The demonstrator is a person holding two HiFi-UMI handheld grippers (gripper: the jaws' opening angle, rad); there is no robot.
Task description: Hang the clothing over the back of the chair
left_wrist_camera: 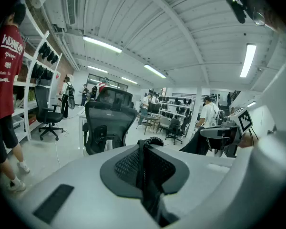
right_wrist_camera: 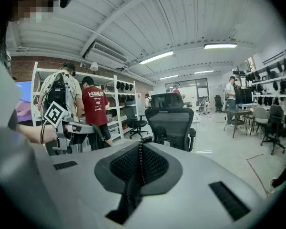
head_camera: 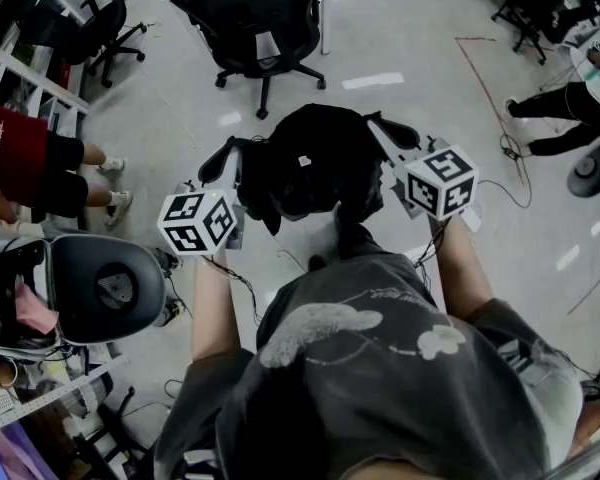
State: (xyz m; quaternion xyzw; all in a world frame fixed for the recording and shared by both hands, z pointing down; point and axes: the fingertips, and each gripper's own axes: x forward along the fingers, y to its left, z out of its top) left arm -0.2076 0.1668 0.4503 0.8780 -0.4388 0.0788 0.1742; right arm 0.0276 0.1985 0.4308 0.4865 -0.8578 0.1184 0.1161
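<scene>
Left gripper [left_wrist_camera: 145, 147] and right gripper [right_wrist_camera: 141, 147] each pinch bunched black clothing [head_camera: 305, 168]. Its zipper [right_wrist_camera: 141, 160] shows only in the right gripper view; the lettering on a bystander's red T-shirt [right_wrist_camera: 95, 104] is unreadable.

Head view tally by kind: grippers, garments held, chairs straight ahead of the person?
grippers: 2, left gripper and right gripper
black garment: 1, pinched by both
office chair ahead: 1
total: 4

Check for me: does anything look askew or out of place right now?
Nothing stands out. The black garment hangs bunched between the left gripper and right gripper, both shut on it. The chair ahead stands upright, its back bare.
</scene>
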